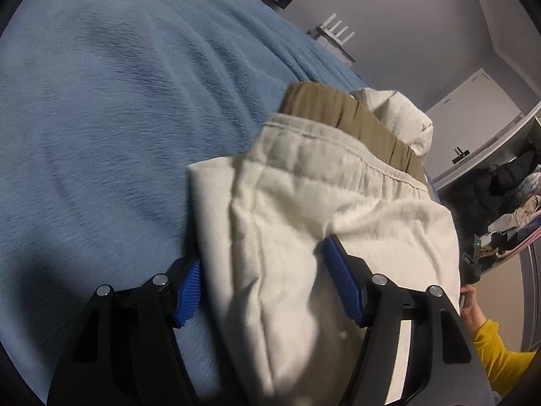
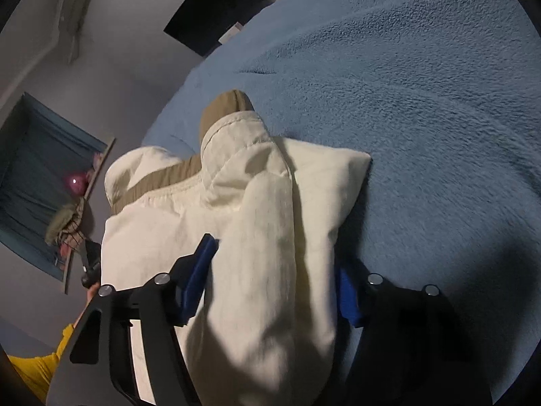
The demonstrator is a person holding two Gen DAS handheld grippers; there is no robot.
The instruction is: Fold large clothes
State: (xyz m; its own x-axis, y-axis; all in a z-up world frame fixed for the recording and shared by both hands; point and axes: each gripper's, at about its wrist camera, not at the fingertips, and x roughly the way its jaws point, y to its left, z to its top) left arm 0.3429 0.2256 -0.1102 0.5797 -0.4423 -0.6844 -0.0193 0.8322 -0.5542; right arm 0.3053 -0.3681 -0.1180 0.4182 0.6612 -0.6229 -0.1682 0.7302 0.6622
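A cream garment [image 1: 338, 223] with a tan inner layer [image 1: 324, 108] lies folded in a bundle on a blue fleece blanket [image 1: 101, 118]. My left gripper [image 1: 263, 287] is shut on the bundle's near left part, and thick cream cloth fills the gap between its blue pads [image 1: 187, 294]. In the right wrist view the same cream garment [image 2: 257, 203] shows its tan layer [image 2: 223, 108] at the far end. My right gripper [image 2: 274, 284] is shut on a thick rolled fold at the near right, with its pads [image 2: 199, 270] against the cloth on both sides.
The blue blanket [image 2: 422, 101] spreads wide beyond the bundle. A hand [image 1: 470, 304] with a yellow sleeve [image 1: 497, 355] is at the right edge. A black screen [image 2: 216, 17], a white router [image 1: 334, 30], a white door [image 1: 473, 118] and an open wardrobe of clothes [image 1: 514, 203] surround the bed.
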